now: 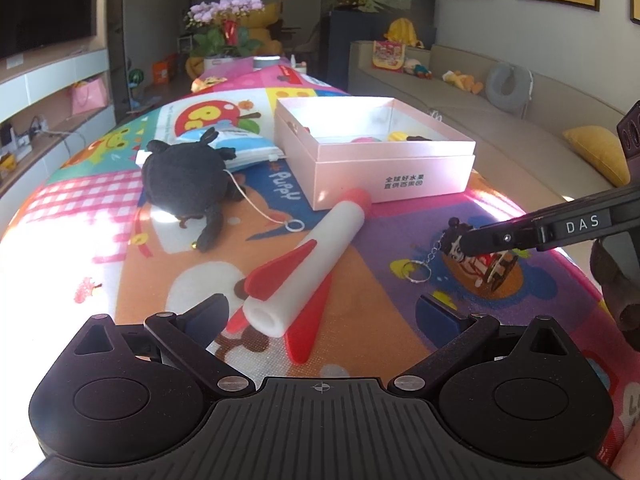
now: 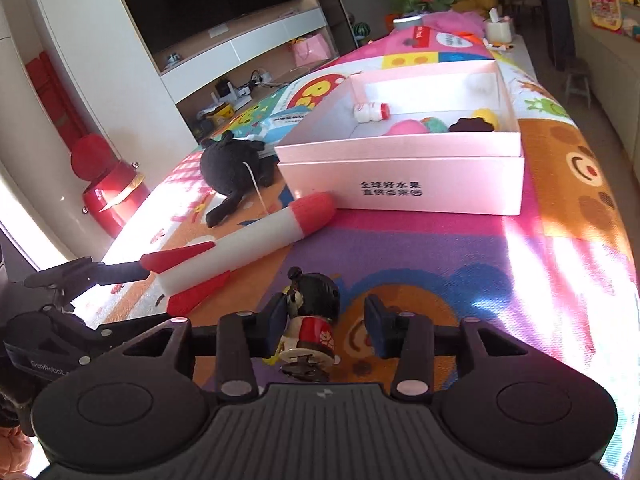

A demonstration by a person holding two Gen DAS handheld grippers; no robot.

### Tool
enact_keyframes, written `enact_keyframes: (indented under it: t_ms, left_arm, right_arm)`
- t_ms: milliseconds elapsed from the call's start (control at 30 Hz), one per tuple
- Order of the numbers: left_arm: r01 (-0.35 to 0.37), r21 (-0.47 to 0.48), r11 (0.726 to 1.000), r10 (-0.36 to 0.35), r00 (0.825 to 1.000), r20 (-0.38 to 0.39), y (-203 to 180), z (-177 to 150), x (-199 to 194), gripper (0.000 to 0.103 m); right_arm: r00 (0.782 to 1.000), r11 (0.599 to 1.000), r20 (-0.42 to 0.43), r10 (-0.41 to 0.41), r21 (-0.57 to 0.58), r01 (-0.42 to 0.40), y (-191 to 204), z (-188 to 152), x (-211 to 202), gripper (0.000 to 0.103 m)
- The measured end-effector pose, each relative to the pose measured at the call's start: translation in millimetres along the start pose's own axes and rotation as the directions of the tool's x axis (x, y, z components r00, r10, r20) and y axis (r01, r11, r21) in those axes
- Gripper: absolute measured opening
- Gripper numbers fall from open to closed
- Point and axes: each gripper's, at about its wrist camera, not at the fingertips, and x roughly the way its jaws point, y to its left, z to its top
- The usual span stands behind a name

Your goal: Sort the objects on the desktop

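A small doll keychain [image 2: 314, 320] with a black head and red body lies on the colourful mat, and its key ring [image 1: 416, 272] rests beside it. My right gripper [image 2: 326, 322] straddles the doll: the left pad touches it and a gap shows at the right pad, so the gripper is open. A white foam rocket [image 1: 320, 252] with red fins lies with its tail between the wide-open fingers of my left gripper [image 1: 324, 312], untouched by either finger. Its red nose touches the pink box [image 1: 392, 172]. A black plush [image 1: 188, 176] lies to the left.
The pink box [image 2: 400, 184] holds a small bottle [image 2: 370, 112] and several small toys. A blue-white packet [image 1: 240, 144] sits under the plush. A flower pot [image 1: 224, 40] stands at the table's far end. A sofa [image 1: 500, 128] runs along the right side, and a red bin [image 2: 108, 196] stands on the floor.
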Motion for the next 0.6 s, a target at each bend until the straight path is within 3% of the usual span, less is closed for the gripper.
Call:
enact_keyframes:
  t_ms: [167,300,500,567,600]
  left_arm:
    - [-0.05,0.005,0.999,0.05,0.999,0.0,-2.3,3.7,6.5,0.102]
    - [-0.083,0.035,0.996,0.082,0.997,0.008,-2.6,9.1,16.5,0.102]
    - [-0.074,0.056,0.996,0.075,0.997,-0.005,-7.9,14.7,39.6,0.101]
    - [-0.073,0.069,0.995,0.074,0.997,-0.011,-11.4,16.6,44.5,0.088]
    - [-0.07,0.073,0.995,0.072,0.997,-0.019,-12.6,17.5,46.9,0.075]
  right_arm:
    - [0.992,0.993,0.047,-0.114,-0.037,0.116,-9.1,-2.8,-8.4,0.047]
    - [0.98,0.981,0.067,-0.189,-0.029,0.191,-20.3,-7.9,-13.2,0.057]
    - [0.975,0.978,0.075,-0.208,-0.013,0.209,-28.1,-14.4,-12.3,0.07]
    - [0.973,0.975,0.078,-0.217,-0.027,0.22,-24.9,-17.1,-8.4,0.072]
    - [0.971,0.973,0.082,-0.223,-0.042,0.227,-22.2,-18.1,-6.8,0.072]
